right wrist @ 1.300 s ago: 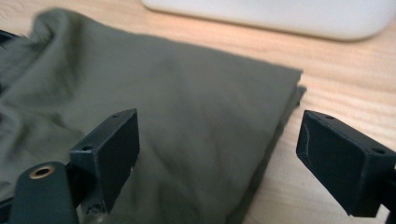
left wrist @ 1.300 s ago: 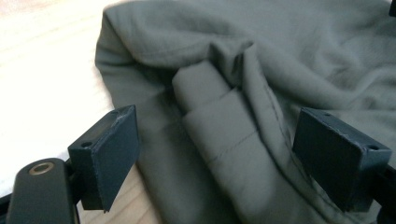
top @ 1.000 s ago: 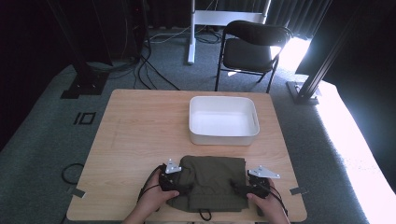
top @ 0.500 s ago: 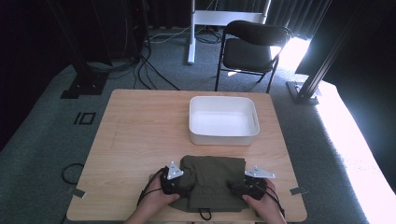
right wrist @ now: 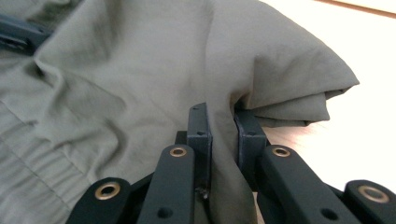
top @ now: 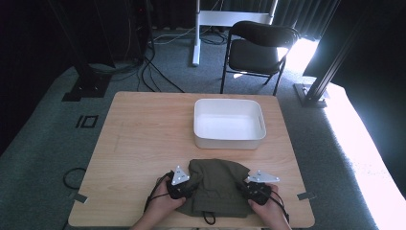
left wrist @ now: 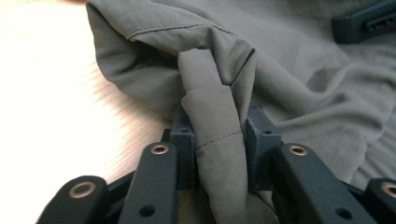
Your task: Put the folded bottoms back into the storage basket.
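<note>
A light wooden table point(top: 143, 143) stands on grey carpet, with a black folding chair point(top: 258, 48) beyond its far edge and dark curtains behind.

At the near edge, the left gripper point(left wrist: 219, 140) has just been closing, and its jaws now pinch a bunched fold of the olive-green garment point(left wrist: 303, 74) between them; the fold rises as a thick roll between the two black pads. The right gripper point(right wrist: 222, 126) has likewise just been closing and clamps a fold at the garment's opposite side, cloth squeezed tight between its pads.

In the high view both hands come in from the bottom edge, low over the table, knuckles up. The left hand point(top: 165, 203) grips its tool at the garment's left border and the right hand point(top: 265, 206) at the right border, each gripper pointing inward toward the cloth.

The garment lies crumpled between them on the near middle of the table, a dark cord loop point(top: 208, 218) showing at its near edge. A white rectangular tub point(top: 230, 139) sits just beyond the garment, apart from it.
</note>
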Demonstrator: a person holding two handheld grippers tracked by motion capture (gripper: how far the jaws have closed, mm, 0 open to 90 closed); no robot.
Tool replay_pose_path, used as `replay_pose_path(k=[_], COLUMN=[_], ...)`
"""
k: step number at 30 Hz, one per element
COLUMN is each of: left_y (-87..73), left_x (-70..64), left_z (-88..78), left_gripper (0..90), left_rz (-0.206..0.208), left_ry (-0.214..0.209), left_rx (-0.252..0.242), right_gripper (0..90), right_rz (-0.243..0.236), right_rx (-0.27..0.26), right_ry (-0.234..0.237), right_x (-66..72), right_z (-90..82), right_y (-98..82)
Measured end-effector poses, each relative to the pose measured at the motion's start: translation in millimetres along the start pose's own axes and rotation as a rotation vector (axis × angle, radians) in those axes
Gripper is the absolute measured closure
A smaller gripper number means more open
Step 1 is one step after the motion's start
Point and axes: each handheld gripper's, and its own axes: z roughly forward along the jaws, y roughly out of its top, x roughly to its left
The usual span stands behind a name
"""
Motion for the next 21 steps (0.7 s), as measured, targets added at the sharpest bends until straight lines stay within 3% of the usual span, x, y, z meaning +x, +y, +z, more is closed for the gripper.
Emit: replay_pose_path(k=[4,7,8,14,21], left_y=[7.5,12.0,13.1,18.2,32.9], left_x=[-1.2,-2.8,-3.3,-3.5,-1.8], left_z=[-4.5,-6.1,-6.4,-8.8,-15.1], left_gripper=[75.5,76.4,76.6,77.0,77.1], left_rz=[-0.013,-0.003,0.017,-0.004,0.007], left_ry=[-0.008,-0.016,-0.017,-0.039,-0.044], left_rx=[-0.036,-0.042,-0.032,-0.047,-0.065], right_gripper=[80.6,80.8,80.9,81.1,81.1], right_rz=[0.020,0.029,0.027,0.028,0.047], right_rx=[-0.021,-0.041,-0.045,-0.070,-0.105], right_ry=[0.015,0.038,0.043,0.071,0.094], right_x=[-2.6,-3.1,-3.1,-3.0,-5.7], right_z=[-6.9,-12.2,-13.4,-24.6,-35.2], right_y=[4.8,9.9,11.4,24.7,36.1])
